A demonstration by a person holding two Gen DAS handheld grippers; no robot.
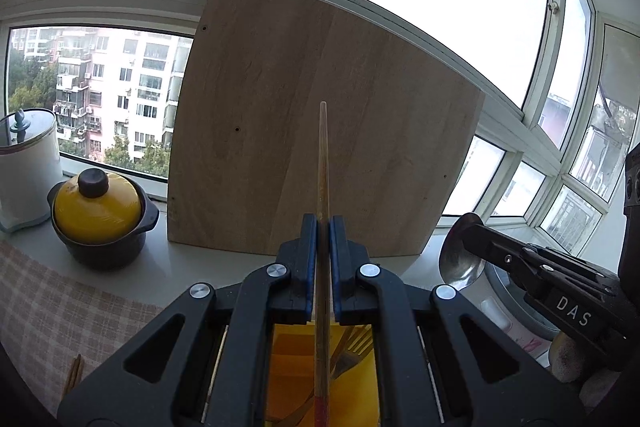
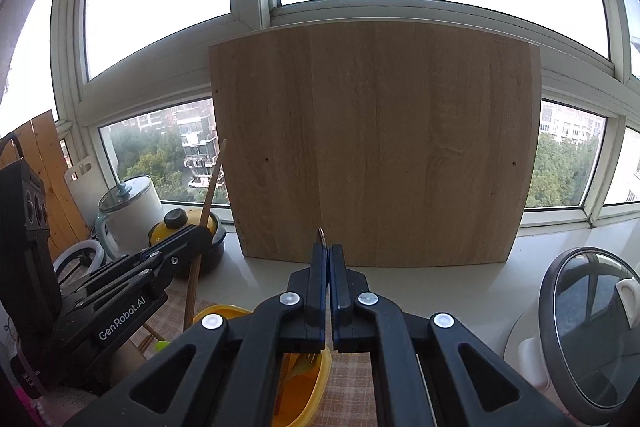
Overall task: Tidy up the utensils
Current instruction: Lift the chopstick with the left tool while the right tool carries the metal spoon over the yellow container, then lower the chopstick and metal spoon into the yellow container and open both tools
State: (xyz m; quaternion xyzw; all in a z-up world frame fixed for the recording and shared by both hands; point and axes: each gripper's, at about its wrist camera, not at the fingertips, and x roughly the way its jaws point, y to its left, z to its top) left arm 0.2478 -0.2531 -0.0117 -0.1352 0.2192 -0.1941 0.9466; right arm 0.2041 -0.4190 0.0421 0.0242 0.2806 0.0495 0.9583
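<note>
Here, the left gripper [image 1: 323, 227] was clamped on a chopstick [image 1: 322, 163], the right gripper [image 2: 329, 255] on a spoon [image 1: 460, 251]. Tilting either over the yellow box [image 2: 308, 367] risked slippage from the narrow grip.

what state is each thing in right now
left gripper: shut on chopstick
chopstick: held, pointing up
right gripper: shut on metal spoon
metal spoon: held edge-on between the fingers
yellow container: open, fork inside
black pot: yellow lid on
wooden board: upright against the window
</note>
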